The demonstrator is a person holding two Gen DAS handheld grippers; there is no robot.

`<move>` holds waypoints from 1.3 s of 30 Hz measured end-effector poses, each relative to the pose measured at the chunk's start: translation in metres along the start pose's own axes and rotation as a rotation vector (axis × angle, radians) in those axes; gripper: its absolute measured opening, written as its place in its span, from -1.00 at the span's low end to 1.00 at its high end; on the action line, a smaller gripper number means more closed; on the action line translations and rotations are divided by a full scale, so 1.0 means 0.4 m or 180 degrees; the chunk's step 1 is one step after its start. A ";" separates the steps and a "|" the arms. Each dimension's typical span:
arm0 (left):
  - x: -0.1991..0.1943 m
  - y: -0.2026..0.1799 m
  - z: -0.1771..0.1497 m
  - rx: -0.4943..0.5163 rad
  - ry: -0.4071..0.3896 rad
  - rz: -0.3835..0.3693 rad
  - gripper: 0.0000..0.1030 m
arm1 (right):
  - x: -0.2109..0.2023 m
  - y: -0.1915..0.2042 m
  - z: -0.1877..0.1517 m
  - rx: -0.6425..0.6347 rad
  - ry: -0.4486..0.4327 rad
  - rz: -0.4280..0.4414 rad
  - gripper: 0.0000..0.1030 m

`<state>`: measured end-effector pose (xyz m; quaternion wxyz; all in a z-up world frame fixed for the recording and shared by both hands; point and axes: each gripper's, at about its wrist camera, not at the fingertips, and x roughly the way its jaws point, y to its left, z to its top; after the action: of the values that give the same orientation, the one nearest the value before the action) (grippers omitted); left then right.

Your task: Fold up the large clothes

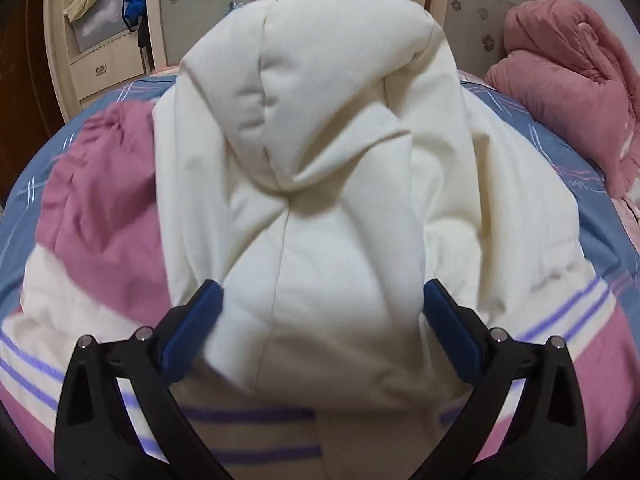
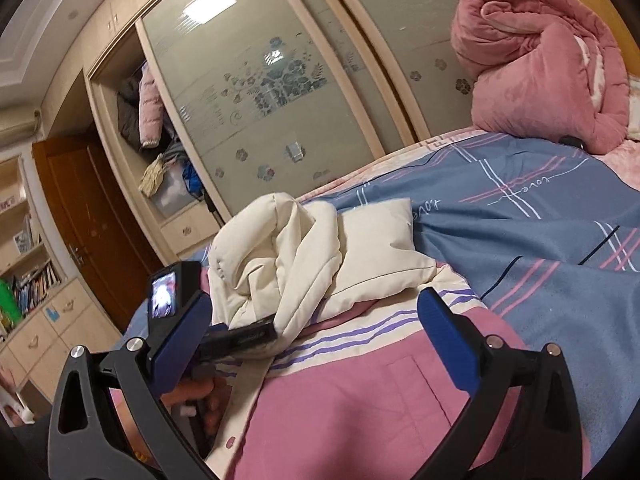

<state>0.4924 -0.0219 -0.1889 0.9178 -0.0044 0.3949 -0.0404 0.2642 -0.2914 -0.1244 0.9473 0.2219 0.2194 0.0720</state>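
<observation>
Padded pink, cream and purple-striped jacket [image 1: 280, 208], cream hood bunched, on blue plaid bedsheet [image 2: 540, 240]; left gripper [image 1: 322, 300] released, hood between its jaws; right gripper [image 2: 316, 320] spread, empty; rolled pink fleece quilt [image 2: 552, 68]; right view alone shows left hand [image 2: 200, 400]

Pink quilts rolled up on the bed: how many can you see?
1. The pink quilt sits bundled at the bed's far end, right of the cream jacket. Others may be hidden.
</observation>
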 end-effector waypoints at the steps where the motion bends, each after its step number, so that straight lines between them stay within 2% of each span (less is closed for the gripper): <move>1: -0.005 0.007 -0.010 0.0000 0.0001 -0.0049 0.96 | 0.003 -0.001 0.002 -0.0004 0.0023 0.0007 0.97; 4: 0.019 0.012 -0.016 0.0041 0.0067 -0.0051 0.96 | 0.014 -0.002 -0.001 -0.0013 0.0114 0.0006 0.97; 9: 0.025 -0.023 -0.016 0.0244 0.0090 0.0240 0.96 | 0.003 0.024 0.003 -0.0074 0.0168 0.0043 0.97; 12: -0.028 -0.017 -0.027 0.0185 -0.0049 0.0144 0.96 | -0.018 0.048 0.005 -0.0158 0.0143 0.0057 0.97; 13: -0.076 -0.007 -0.046 0.0127 -0.0157 0.0051 0.96 | -0.029 0.054 0.007 -0.0175 0.0135 0.0079 0.97; 15: -0.189 0.023 -0.106 0.0001 -0.0339 -0.0309 0.96 | -0.047 0.062 0.005 -0.0207 0.0131 0.0095 0.97; 18: -0.356 0.058 -0.222 -0.0005 -0.0504 -0.0518 0.96 | -0.076 0.076 -0.001 -0.0301 0.0138 0.0089 0.97; 24: -0.673 0.125 -0.520 -0.0104 -0.0788 -0.0281 0.96 | -0.126 0.106 -0.027 -0.0456 0.0246 0.0054 0.97; 27: -0.759 0.144 -0.606 -0.0203 -0.0792 -0.0161 0.96 | -0.151 0.133 -0.053 -0.0575 0.0325 0.0015 0.97; 30: -0.827 0.163 -0.650 -0.0205 -0.0729 -0.0105 0.96 | -0.194 0.164 -0.087 -0.0676 0.0358 0.0045 0.97; 35: -0.918 0.173 -0.693 -0.0115 -0.0808 0.0094 0.96 | -0.310 0.190 -0.189 -0.0865 0.0355 0.0093 0.97; 39: -0.964 0.194 -0.700 -0.0187 -0.0879 0.0047 0.96 | -0.441 0.177 -0.252 -0.0961 0.0356 0.0041 0.97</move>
<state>0.0308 0.0921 -0.1054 0.9632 -0.0338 0.2658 -0.0211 0.0587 -0.2302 -0.1059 0.9557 0.0740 0.2571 0.1224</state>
